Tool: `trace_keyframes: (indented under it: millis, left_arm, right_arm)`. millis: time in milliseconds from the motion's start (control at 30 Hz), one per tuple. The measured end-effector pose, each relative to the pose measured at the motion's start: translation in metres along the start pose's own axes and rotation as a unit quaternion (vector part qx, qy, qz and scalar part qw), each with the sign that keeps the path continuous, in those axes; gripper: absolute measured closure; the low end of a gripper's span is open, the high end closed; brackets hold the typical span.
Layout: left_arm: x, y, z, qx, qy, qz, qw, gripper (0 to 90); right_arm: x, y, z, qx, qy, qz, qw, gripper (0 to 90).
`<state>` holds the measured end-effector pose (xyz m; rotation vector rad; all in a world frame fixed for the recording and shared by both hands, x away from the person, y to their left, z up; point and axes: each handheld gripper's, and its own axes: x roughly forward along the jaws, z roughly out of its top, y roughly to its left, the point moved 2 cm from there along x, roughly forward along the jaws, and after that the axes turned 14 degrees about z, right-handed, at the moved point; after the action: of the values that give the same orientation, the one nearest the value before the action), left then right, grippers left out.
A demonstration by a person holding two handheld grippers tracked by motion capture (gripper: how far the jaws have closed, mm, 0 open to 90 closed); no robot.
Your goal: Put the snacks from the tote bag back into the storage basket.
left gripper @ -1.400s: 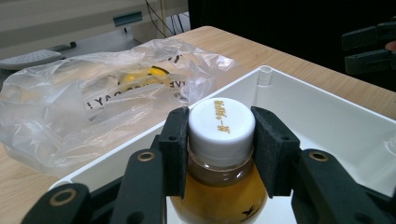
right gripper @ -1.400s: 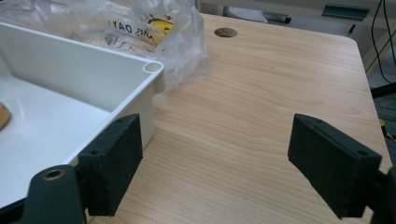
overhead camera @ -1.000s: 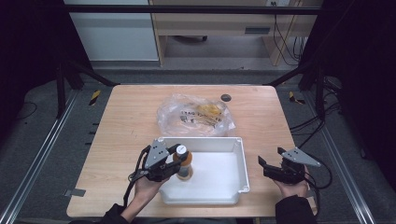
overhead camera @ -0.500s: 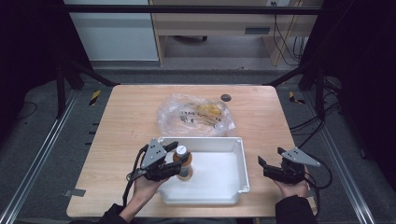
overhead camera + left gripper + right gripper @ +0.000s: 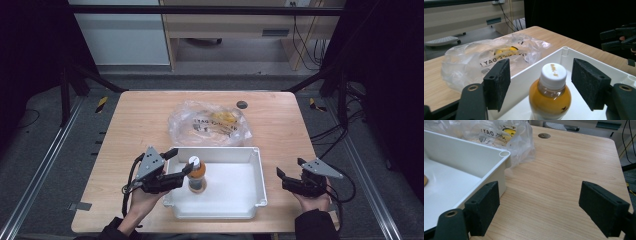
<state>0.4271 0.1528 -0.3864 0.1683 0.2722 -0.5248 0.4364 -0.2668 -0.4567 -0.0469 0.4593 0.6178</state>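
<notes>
Release step: left tool jaws just opening, wide either side of juice bottle, upright in white tub, untouched. Right tool wide, empty, at 3 o'clock of tub. Next: back left tool off clear of cap.

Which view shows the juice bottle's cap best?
The left gripper view: the white cap sits close and sharp between open pads. The high view shows it small; the right gripper view catches an orange sliver at its left edge.

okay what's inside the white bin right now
One orange drink bottle with a white cap stands upright inside the white bin, near its left wall. The bottle covers the floor beneath it.
</notes>
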Motion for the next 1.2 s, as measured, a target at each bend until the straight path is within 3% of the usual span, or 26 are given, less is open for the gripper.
trace_keyframes:
  millis: [467,1200]
  left_arm:
    - [-0.004,0.028,-0.015,-0.008,0.016,0.039,0.9991,26.1]
    - [-0.014,0.069,-0.062,-0.008,0.063,0.096,0.9933,22.4]
  right_arm:
    - [-0.001,0.001,-0.001,0.002,0.001,-0.002,1.0000,16.7]
    - [0.000,0.001,-0.001,0.000,0.006,-0.003,1.0000,16.7]
